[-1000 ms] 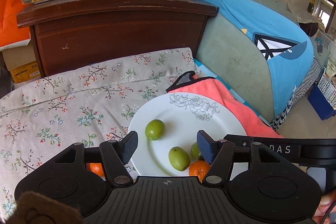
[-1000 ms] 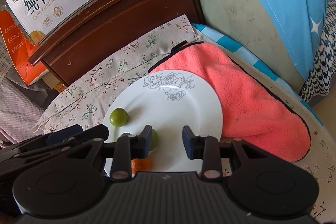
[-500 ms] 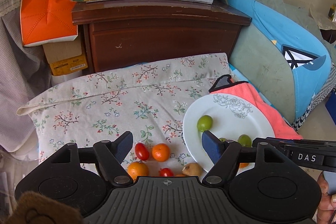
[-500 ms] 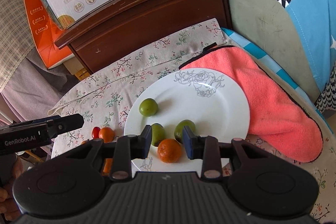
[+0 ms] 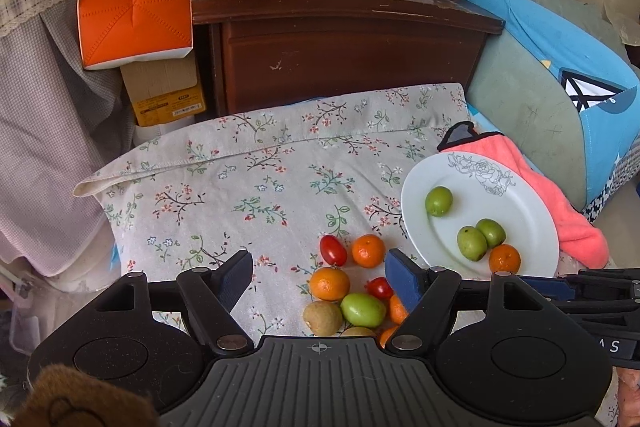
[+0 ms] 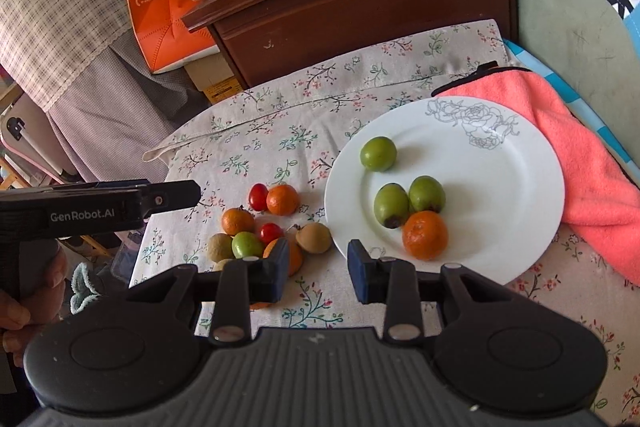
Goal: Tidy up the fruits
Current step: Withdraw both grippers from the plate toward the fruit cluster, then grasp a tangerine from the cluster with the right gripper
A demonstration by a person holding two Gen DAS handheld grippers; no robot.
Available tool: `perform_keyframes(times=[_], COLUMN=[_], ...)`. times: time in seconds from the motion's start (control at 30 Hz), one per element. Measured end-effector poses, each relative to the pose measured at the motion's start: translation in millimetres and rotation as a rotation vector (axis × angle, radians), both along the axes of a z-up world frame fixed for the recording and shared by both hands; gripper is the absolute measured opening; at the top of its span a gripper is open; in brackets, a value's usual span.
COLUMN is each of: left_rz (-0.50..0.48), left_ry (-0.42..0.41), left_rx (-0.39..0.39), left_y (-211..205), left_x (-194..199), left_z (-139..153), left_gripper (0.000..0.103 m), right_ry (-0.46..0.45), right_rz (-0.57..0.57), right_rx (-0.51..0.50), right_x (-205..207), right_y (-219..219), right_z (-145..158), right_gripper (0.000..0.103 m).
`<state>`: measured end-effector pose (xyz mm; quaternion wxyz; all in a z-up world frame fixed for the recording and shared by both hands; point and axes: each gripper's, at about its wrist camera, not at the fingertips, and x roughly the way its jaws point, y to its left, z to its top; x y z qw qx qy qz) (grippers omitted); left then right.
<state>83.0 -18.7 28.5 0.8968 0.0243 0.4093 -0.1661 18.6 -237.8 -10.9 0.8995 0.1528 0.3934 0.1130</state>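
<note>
A: Fingers first. Left gripper (image 5: 319, 277) is held wide apart, nothing between the pads; its jaws have just been opening. Right gripper (image 6: 318, 265) shows a narrow gap, no fruit pinched, only cloth seen through it.

B: Fruit location?

A: Loose pile (image 5: 352, 291) lies on the floral cloth (image 5: 248, 195), just ahead of the left gripper at about 1 o'clock. Plate (image 5: 532, 227) sits at 2 o'clock from there, already carrying three green fruits and one orange (image 5: 505, 259).

B: Step in hand?

A: Judged as a pick from the pile. An outlying piece, like the orange (image 5: 368, 250) at the pile's 12 o'clock, would best be taken so neighbours are not rolled. The cherry tomato (image 5: 333, 250) should be squeezed lightly.

B: Edges, room?

A: Open cloth at 10 to 12 o'clock of the pile. Plate rim is close at 3 o'clock; the pink towel (image 6: 580, 163) is tucked under its far side. The wooden cabinet (image 5: 352, 59) bounds the cloth at 12 o'clock. The right gripper crowds the plate's near rim, so a clash should be watched.
</note>
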Motion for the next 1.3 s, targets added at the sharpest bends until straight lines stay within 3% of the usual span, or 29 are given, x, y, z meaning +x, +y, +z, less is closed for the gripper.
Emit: perform_keyframes(times=[0.53, 0.9, 1.0, 1.3], left_rz=[0.058, 0.072, 0.07, 0.009], left_ry=[0.082, 0.12, 0.131, 0.134], left_rx=[0.031, 0.013, 0.007, 0.02], left_y=[20, 23, 23, 11], left_x=[-2, -3, -4, -15], left_z=[-22, -29, -31, -37], left_gripper=[0.073, 0.073, 0.073, 0.073], right_ry=[0.038, 0.046, 0.039, 0.049], right_rz=[0.186, 0.173, 0.176, 0.21], right_rx=[-0.081, -0.161, -0.18, -0.184], right_x=[5, 16, 16, -1], right_y=[62, 79, 81, 68], right_z=[-28, -40, -40, -34], right_gripper=[0.033, 0.037, 0.031, 0.031])
